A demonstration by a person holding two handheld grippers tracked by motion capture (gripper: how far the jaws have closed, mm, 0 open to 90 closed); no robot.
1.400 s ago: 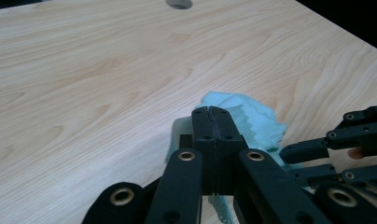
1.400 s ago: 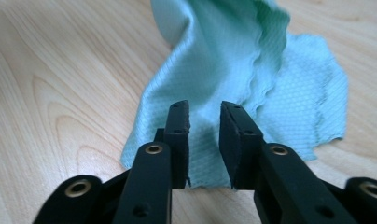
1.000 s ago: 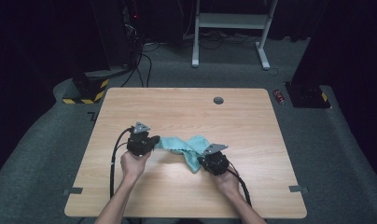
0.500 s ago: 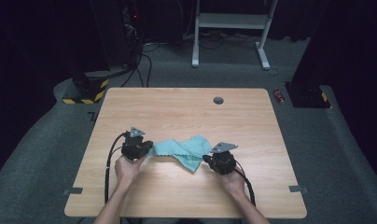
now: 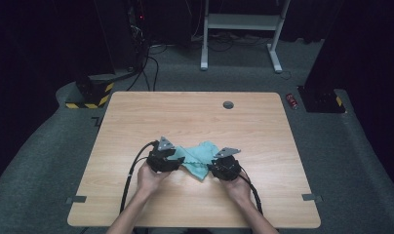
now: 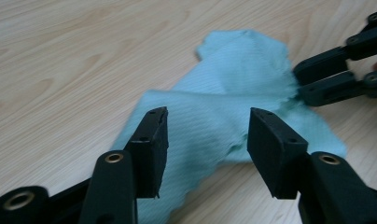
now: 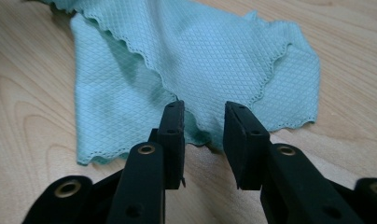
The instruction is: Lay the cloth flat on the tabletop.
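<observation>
Teal cloth [image 5: 197, 157] lies rumpled on the near half of the wooden counter [image 5: 136, 117], between the person's two hands, and the work in hand looks to be folding or straightening it.

Nearest the person, the left claw [image 5: 171, 162] sits at the cloth's left edge. In the left gripper view its jaws stand wide apart over the fabric [image 6: 224, 116], with nothing pinched between them. The right claw [image 5: 215, 169] sits at the cloth's right, near corner. In the right gripper view its jaws are parted by a narrow gap, with the scalloped hem of the cloth [image 7: 196, 60] lying just ahead of and between the tips; they are open and do not clamp the fabric. The left gripper view also shows that right claw [image 6: 312, 84] farther off, its tips at the cloth's edge.

Judged from this, the task is at an early or middle stage. The cloth is already doubled over in part: one layer overlaps another, with a diagonal hem crossing the lower layer, but the outline is ragged and the corners do not meet. No neat fold is finished. What is left, it seems, is to take hold of an edge with each claw and lay the cloth flat or square.

Farther off, the counter is bare wood except for a small dark grommet [image 5: 228, 104] near its far edge.
</observation>
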